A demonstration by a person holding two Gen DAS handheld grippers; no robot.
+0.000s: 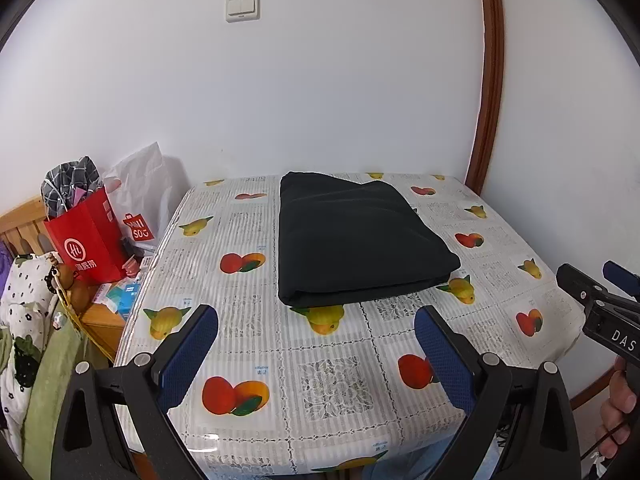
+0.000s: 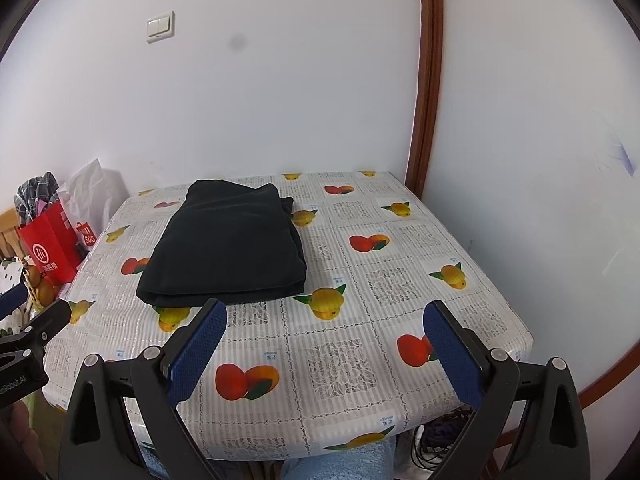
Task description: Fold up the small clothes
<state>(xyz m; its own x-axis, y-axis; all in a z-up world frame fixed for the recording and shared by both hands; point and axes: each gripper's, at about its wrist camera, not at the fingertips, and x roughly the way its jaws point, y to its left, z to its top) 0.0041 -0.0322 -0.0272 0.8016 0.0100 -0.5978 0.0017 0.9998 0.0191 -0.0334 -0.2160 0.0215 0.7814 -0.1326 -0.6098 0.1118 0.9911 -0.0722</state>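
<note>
White wall behind table point(image 1: 344, 364); folded black cloth point(image 1: 356, 240) lies on it; red bag point(image 1: 90, 236) holds checked fabric point(image 1: 70, 188); left gripper point(image 1: 316, 344) and right gripper point(image 2: 324, 340) both spread wide, empty.

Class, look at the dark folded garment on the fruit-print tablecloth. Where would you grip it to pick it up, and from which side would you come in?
Grip the dark garment at its near edge, probably at the two near corners, coming in low from the table's front. That edge faces both open grippers, left gripper and right gripper, and shows stacked layers, so pinching there likely catches the whole bundle. The tablecloth in front is bare.
</note>
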